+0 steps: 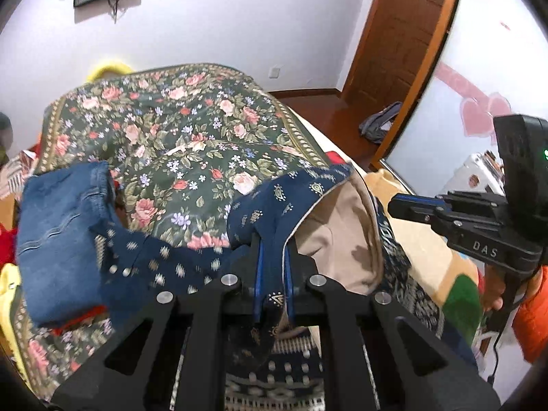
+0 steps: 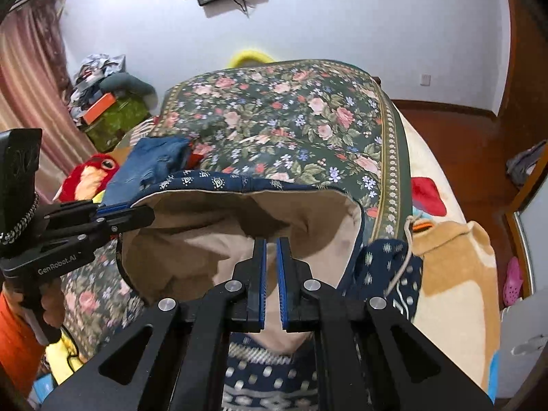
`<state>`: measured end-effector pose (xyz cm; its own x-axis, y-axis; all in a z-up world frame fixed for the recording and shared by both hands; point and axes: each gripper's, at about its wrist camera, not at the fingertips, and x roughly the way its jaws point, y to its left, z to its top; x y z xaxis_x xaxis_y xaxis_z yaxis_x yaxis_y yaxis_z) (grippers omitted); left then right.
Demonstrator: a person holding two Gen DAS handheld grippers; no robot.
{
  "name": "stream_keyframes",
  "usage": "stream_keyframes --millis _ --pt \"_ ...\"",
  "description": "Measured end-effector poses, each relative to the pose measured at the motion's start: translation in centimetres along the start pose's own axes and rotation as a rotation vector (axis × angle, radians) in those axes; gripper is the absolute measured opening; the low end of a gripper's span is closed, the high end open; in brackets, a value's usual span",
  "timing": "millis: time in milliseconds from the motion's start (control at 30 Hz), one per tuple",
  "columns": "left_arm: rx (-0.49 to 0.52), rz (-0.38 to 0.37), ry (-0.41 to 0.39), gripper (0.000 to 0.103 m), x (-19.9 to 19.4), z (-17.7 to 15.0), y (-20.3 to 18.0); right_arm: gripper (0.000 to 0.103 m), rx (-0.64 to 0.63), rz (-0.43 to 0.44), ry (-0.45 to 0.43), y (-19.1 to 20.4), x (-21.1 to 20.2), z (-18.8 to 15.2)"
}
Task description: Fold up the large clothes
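A navy patterned hooded garment (image 1: 260,212) with a beige lining (image 2: 212,239) lies on the bed. My left gripper (image 1: 273,250) is shut on the hood's navy edge and lifts it; it also shows in the right wrist view (image 2: 126,214) at the hood's left rim. My right gripper (image 2: 271,250) hovers over the beige lining with a narrow gap between its blue pads and nothing in it. It shows in the left wrist view (image 1: 394,207) just right of the hood.
A green floral quilt (image 1: 191,130) covers the bed behind the garment. Folded blue jeans (image 1: 58,219) lie at the left. A tan and cream blanket (image 2: 455,274) lies at the right. A red plush toy (image 2: 92,174) sits left. A wooden door (image 1: 397,34) stands beyond.
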<state>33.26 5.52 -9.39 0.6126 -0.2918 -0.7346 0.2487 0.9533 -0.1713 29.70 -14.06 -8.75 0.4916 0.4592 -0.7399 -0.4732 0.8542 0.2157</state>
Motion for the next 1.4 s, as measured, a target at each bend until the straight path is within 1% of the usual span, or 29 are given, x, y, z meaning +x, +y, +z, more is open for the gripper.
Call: stream_keyframes --millis 100,267,333,467,567,733,767,800,833,867,900,933,967,1000,1133,1267,1333,1400 --pt "0.018 0.000 -0.008 0.009 -2.0 -1.5 -1.0 0.006 -0.024 -0.015 -0.006 1.1 -1.7 -1.3" --pt "0.022 -0.004 -0.006 0.009 -4.3 -4.1 -1.9 0.006 -0.002 -0.014 -0.014 1.5 -3.7 -2.7" --pt "0.016 -0.020 -0.003 0.009 -5.1 -5.4 -2.0 0.006 -0.001 -0.020 -0.024 1.6 -4.4 -3.3" --pt "0.009 -0.019 0.027 0.008 -5.8 -8.1 -1.8 0.006 -0.017 -0.045 -0.028 1.9 -5.3 -4.5" --pt "-0.009 -0.020 0.091 0.008 -5.2 -10.5 -1.1 0.006 -0.015 -0.054 -0.024 1.9 -5.5 -5.3" --pt "-0.014 -0.007 0.228 0.009 -3.7 -14.1 -0.1 0.006 0.006 -0.067 0.004 1.5 -5.1 -6.4" --pt "-0.007 -0.005 0.238 0.009 -3.6 -14.4 -0.2 0.007 0.006 -0.071 0.011 1.5 -5.0 -6.7" --pt "0.004 0.003 0.251 0.010 -3.5 -14.7 -0.4 0.010 0.004 -0.076 0.028 1.4 -4.5 -6.8" --pt "0.009 0.009 0.254 0.011 -3.6 -14.8 -0.5 0.013 0.004 -0.078 0.043 1.3 -4.3 -7.0" --pt "0.013 0.017 0.253 0.016 -3.8 -14.7 -0.6 0.022 0.005 -0.078 0.052 1.3 -4.2 -7.2" --pt "0.016 0.019 0.250 0.021 -3.8 -14.6 -0.7 0.034 0.010 -0.076 0.066 1.2 -3.9 -7.3" --pt "0.022 0.019 0.239 0.025 -4.1 -14.3 -0.9 0.040 0.019 -0.070 0.070 1.0 -3.8 -7.4" --pt "0.027 0.022 0.225 0.033 -4.4 -14.1 -1.1 0.048 0.031 -0.061 0.067 1.0 -3.7 -7.5" --pt "0.035 0.027 0.203 0.038 -4.8 -13.7 -1.4 0.048 0.044 -0.053 0.066 0.9 -3.7 -7.5" --pt "0.046 0.042 0.136 0.048 -5.9 -12.0 -2.0 0.048 0.100 -0.007 0.066 0.9 -3.0 -6.7" --pt "0.024 0.089 0.090 0.051 -5.8 -10.5 -1.2 0.048 0.149 0.038 0.069 1.0 -1.4 -5.4" --pt "-0.003 0.110 0.087 0.051 -5.4 -10.2 -0.3 0.048 0.180 0.058 0.086 0.9 0.1 -4.7" --pt "-0.037 0.120 0.093 0.051 -4.9 -10.2 0.8 0.048 0.215 0.055 0.104 0.8 1.9 -4.0"
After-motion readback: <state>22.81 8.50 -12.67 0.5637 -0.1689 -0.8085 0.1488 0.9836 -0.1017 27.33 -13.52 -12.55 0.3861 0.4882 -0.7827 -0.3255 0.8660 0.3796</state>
